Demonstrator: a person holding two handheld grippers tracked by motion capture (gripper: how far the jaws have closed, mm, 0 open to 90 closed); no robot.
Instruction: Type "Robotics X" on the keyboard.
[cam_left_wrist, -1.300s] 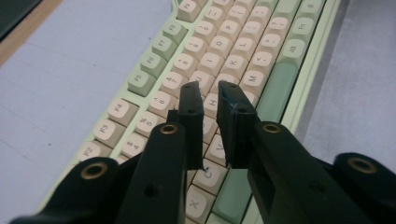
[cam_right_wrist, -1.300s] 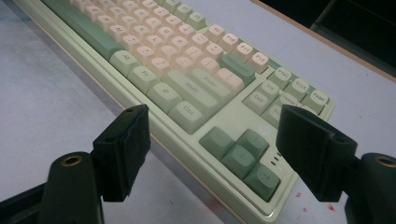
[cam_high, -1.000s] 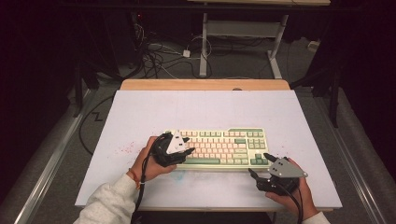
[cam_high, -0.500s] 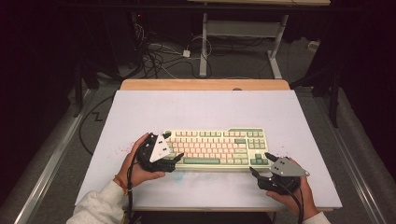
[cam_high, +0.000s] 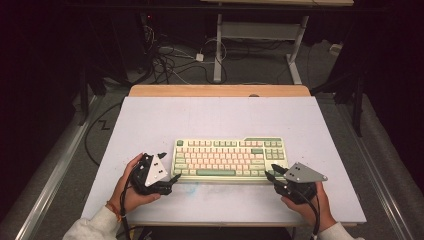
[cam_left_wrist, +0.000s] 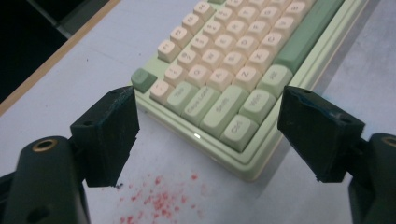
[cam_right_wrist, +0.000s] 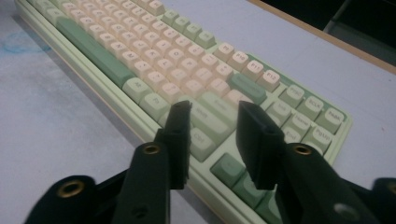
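The keyboard (cam_high: 230, 159) lies flat on the white table (cam_high: 210, 120), near your edge and a little right of the middle, its long side across your view. I judge it a stiff plastic body, moderately heavy for its size, that will not bend when you lift it from the ends. The keycaps are loose parts on springs, so do not pinch them; take hold on the pale green case rim at the short ends, where the wall is plain. The plastic looks smooth, so it may slip between hard pads.

Your left gripper (cam_high: 167, 167) is just beside the left end, jaws wide apart and recently opened, with nothing between them; in the left gripper view the front left corner (cam_left_wrist: 243, 163) sits ahead of the gap. Your right gripper (cam_high: 274, 176) is at the front right corner, jaws narrow after closing, above the keys (cam_right_wrist: 205, 135) there; whether the pads press anything, I cannot tell.
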